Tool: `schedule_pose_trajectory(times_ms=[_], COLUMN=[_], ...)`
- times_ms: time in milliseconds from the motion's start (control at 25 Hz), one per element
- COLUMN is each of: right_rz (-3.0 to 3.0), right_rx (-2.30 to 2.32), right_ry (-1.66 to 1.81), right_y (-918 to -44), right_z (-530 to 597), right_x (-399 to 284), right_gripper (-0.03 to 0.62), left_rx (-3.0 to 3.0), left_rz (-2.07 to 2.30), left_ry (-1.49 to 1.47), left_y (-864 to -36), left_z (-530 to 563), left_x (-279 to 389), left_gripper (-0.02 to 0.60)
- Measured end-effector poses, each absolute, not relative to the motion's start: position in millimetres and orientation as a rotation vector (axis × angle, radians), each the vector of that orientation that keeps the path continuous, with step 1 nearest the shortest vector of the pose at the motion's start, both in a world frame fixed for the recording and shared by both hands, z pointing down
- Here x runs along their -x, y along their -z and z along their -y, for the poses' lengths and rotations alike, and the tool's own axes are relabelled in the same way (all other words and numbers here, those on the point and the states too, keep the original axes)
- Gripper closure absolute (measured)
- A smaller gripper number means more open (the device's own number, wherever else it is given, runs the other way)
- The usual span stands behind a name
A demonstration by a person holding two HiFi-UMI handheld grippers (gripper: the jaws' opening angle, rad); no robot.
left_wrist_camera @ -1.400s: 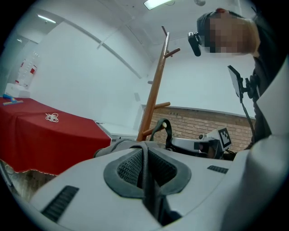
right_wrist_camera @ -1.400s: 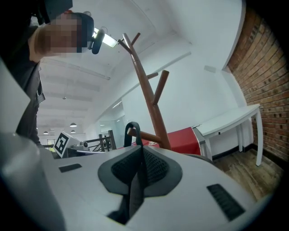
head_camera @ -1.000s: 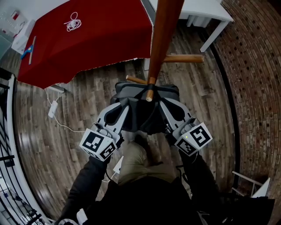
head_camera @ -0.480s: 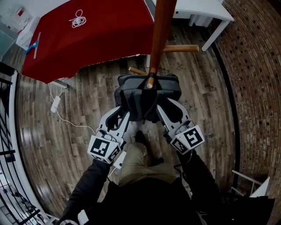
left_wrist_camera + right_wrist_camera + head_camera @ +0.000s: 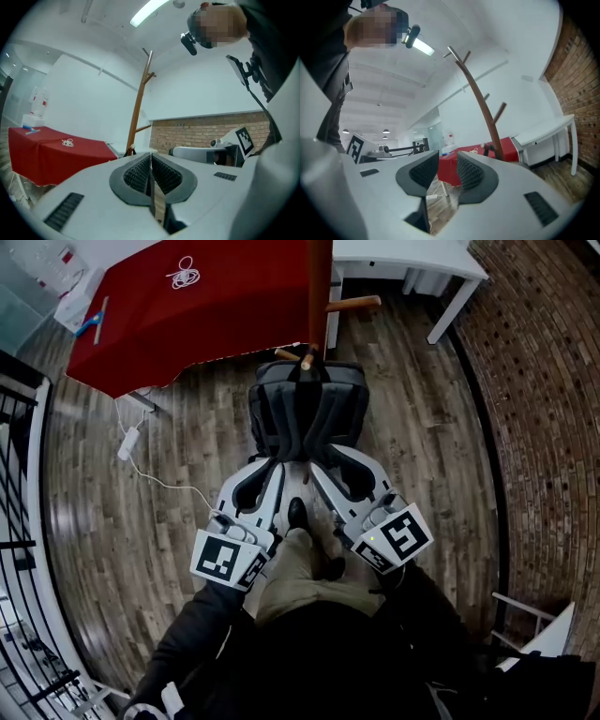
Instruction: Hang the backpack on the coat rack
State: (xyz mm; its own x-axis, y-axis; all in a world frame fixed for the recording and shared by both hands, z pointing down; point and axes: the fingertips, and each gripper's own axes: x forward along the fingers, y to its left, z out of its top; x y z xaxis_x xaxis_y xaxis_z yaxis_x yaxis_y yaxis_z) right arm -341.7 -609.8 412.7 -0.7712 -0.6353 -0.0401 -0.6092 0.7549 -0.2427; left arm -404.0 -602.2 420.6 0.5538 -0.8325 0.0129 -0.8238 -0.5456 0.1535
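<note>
Two tools have drawn back towards you; a second ago they flanked the backpack [image 5: 307,409]. Your left tool [image 5: 274,468] has its jaws together on nothing. Your right tool [image 5: 322,468] has just been opening and stands apart, empty. The backpack hangs from a peg [image 5: 307,360] of the coat rack [image 5: 319,287], just ahead of both tool tips. Open wood floor [image 5: 141,512] lies left of the left tool, and a brick wall [image 5: 548,381] stands well right of the right tool.
</note>
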Motion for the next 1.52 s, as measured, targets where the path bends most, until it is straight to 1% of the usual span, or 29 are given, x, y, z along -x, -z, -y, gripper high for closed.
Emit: schedule_pose_trajectory(times_ms=[160, 240, 320, 680, 1240, 1520], right_rz=[-2.830, -2.816, -2.794, -2.749, -2.707, -2.729], right_rx=[1.003, 1.045, 1.068, 1.051, 1.108, 1.092], right_ry=[0.132, 0.070, 0.021, -0.055, -0.069, -0.031], right_y=[-336.1, -311.9, -294.9, -270.7, -270.3, -278.9], right_z=[584.3, 571.1, 559.2, 526.7, 516.0, 509.1], right_x=[337.5, 331.6, 325.8, 321.3, 304.8, 310.2], right_gripper=[0.482, 0.553, 0.577, 0.580, 0.586, 0.588], left_rx=[-2.735, -2.728, -2.722, -2.796, -2.781, -2.795], left_rz=[1.520, 1.625, 1.682, 1.690, 1.686, 1.702], left_ry=[0.230, 0.262, 0.281, 0.362, 0.347, 0.352], left_y=[-337.1, -309.1, -291.7, -255.3, -259.6, -256.5], left_z=[580.9, 567.9, 556.9, 525.6, 512.6, 507.9], left_x=[382.4, 378.3, 374.1, 358.5, 342.8, 347.1], left_gripper=[0.571, 0.572, 0.572, 0.572, 0.572, 0.572])
